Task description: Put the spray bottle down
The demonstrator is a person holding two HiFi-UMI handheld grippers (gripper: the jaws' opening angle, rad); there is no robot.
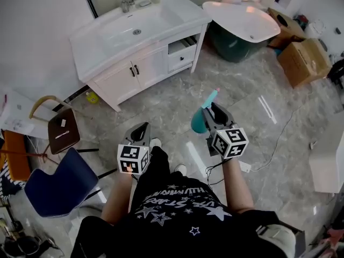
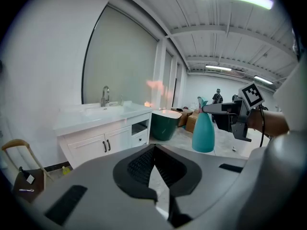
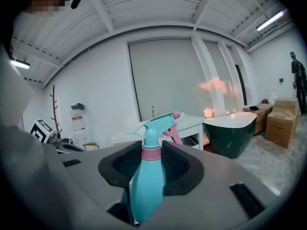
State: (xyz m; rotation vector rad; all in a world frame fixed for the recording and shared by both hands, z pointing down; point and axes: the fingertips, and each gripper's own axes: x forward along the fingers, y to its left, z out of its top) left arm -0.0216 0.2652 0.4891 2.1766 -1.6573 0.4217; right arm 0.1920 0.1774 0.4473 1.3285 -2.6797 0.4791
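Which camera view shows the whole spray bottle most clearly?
The left gripper view: the spray bottle appears whole, side-on, held at its neck by the right gripper. The right gripper view shows it close between the jaws, but its base is hidden. The head view shows it from above, partly behind the gripper.

White print on the person's black shirt [image 1: 177, 200] shows stars and lines of capitals; only the word "STARS" can be read there; the wall notice [image 3: 78, 122] with a red band is too small to read.
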